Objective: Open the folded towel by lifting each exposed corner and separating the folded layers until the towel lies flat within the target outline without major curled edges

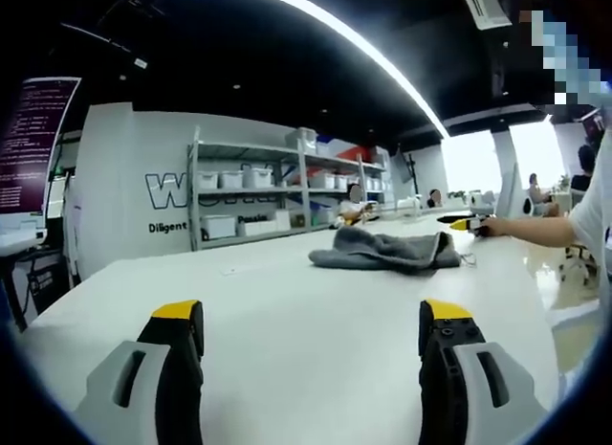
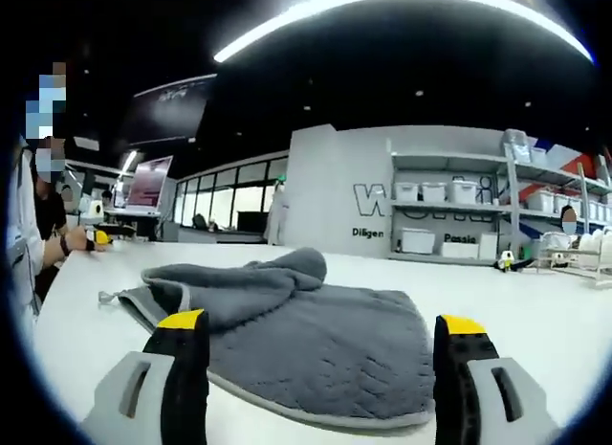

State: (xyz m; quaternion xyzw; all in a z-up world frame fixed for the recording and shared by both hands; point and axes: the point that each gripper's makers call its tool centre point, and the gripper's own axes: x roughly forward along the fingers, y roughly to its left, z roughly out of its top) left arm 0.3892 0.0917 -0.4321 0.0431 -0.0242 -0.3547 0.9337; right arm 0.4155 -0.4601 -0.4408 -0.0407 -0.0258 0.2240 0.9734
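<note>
A grey towel (image 1: pixel 382 251) lies crumpled on the white table (image 1: pixel 287 301), well ahead of my left gripper (image 1: pixel 313 316), which is open with bare table between its yellow-tipped jaws. In the right gripper view the towel (image 2: pixel 296 292) is close. A bunched layer is piled along its left and back side, and a flat layer spreads to the right with a pale hem. My right gripper (image 2: pixel 321 322) is open, its jaws low over the towel's near edge, holding nothing. A sleeve reaches in from the right with a yellow-tipped tool (image 1: pixel 462 221) beside the towel.
Metal shelves with white bins (image 1: pixel 249 191) stand against the lettered wall (image 2: pixel 335 187) behind the table. A monitor (image 1: pixel 33 139) stands at the far left. A person's hand (image 2: pixel 81 242) rests at the table's left edge. Other people sit in the background at the right.
</note>
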